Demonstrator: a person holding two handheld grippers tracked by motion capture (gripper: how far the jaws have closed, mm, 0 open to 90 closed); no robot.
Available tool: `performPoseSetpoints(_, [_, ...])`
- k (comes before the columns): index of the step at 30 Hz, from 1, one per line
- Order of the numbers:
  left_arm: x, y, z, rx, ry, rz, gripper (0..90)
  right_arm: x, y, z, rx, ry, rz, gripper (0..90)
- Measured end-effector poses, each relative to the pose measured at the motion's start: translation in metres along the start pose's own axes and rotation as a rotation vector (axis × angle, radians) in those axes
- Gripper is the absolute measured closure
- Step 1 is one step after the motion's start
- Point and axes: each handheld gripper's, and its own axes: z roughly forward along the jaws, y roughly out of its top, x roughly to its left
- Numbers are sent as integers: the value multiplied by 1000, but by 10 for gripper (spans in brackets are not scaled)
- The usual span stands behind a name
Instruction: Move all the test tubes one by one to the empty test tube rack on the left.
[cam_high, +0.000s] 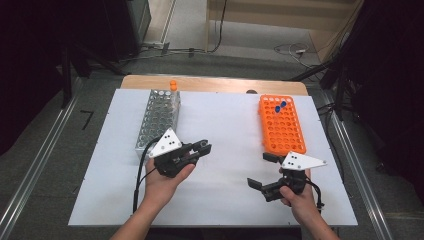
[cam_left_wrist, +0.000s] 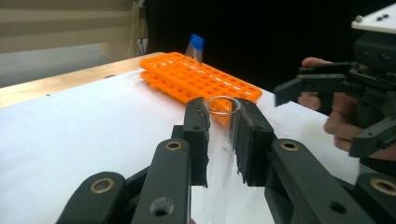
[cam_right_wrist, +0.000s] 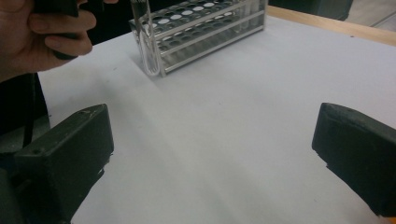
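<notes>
So the left gripper is clamping a clear glass test tube between its jaws, open rim pointing up past the pads, and it's hanging over the white table just beside the near end of the metal rack. In the right gripper view that same tube is dangling right in front of the rack's corner, its rounded bottom close to the tabletop. The right gripper is sitting with its jaws spread wide and nothing between them, hovering near the front end of the orange rack, which is carrying a couple of blue-capped tubes at its far end.
</notes>
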Motion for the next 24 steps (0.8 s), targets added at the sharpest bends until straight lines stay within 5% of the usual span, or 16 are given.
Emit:
performPoseSetpoints(15, [50, 22, -17, -39, 144, -11, 765, -28, -26, -46, -22, -84, 52, 0])
performPoseSetpoints(24, [85, 31, -13, -44, 225, -39, 765, -43, -37, -57, -20, -124, 59, 0])
